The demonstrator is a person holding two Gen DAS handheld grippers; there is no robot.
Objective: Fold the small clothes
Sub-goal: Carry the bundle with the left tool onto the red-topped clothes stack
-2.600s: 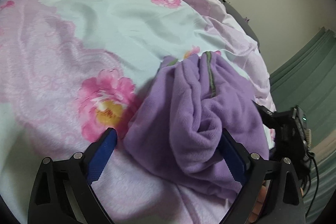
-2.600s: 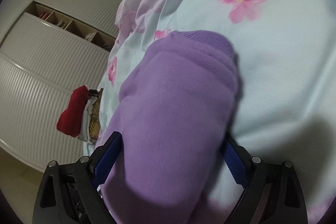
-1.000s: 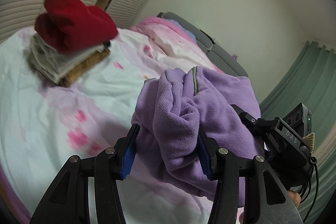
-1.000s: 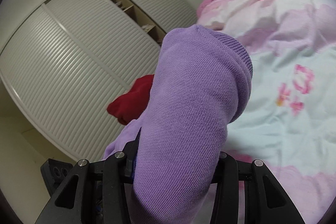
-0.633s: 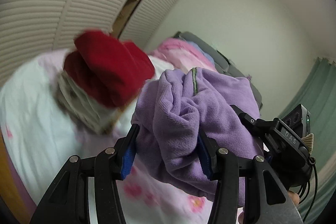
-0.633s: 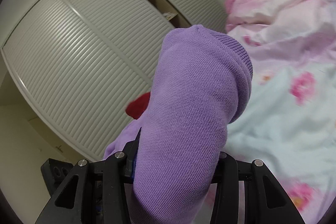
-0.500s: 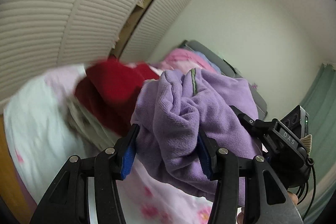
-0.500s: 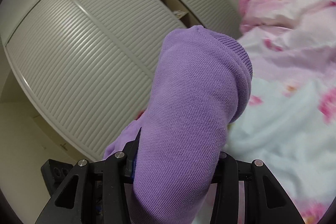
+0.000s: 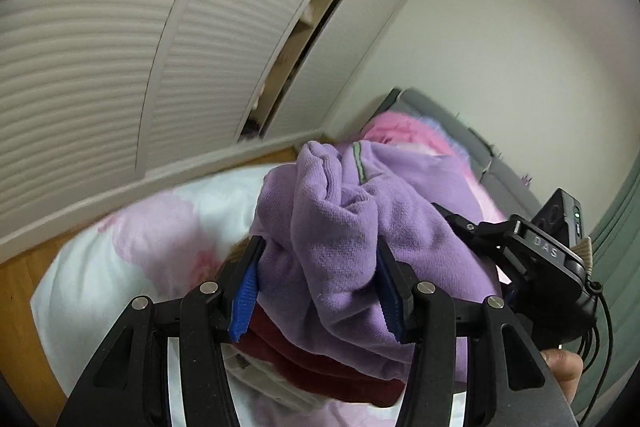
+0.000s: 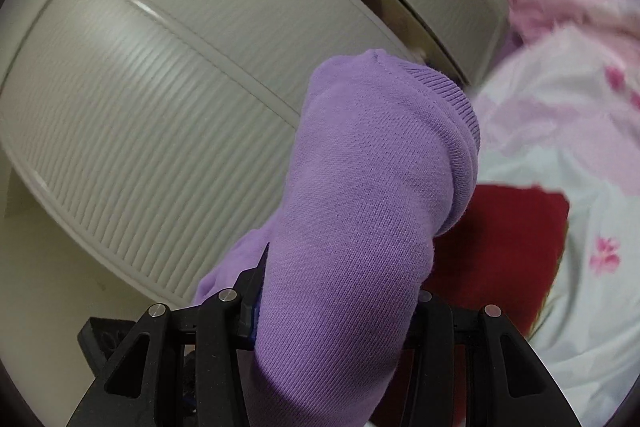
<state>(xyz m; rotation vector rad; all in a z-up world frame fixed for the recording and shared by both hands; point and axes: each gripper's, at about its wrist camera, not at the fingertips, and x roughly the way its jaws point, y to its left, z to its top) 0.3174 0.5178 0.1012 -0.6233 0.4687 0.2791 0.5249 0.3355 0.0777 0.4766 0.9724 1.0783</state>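
Note:
A folded purple sweater (image 9: 340, 227) is held in the air between both grippers. My left gripper (image 9: 316, 287) is shut on one end of it, its blue pads pressed into the bunched cloth. My right gripper (image 10: 336, 291) is shut on the other end, where the purple sweater (image 10: 360, 227) bulges over its jaws and hides the right finger. Directly under the sweater lies a folded red garment (image 9: 320, 367), also seen as the red garment (image 10: 512, 247) in the right wrist view, on top of a stack of folded clothes on the bed.
The bed has a white and pink flowered cover (image 9: 140, 247). White slatted wardrobe doors (image 9: 100, 47) stand close behind the bed's edge, with wooden floor (image 9: 16, 307) between. The right gripper's black body (image 9: 552, 259) and a hand's fingers (image 9: 564, 367) show beside the sweater.
Both grippers have carried the purple sweater sideways across the bed toward the wardrobe. The red garment and its stack, earlier ahead and to the left, now lie directly beneath the sweater.

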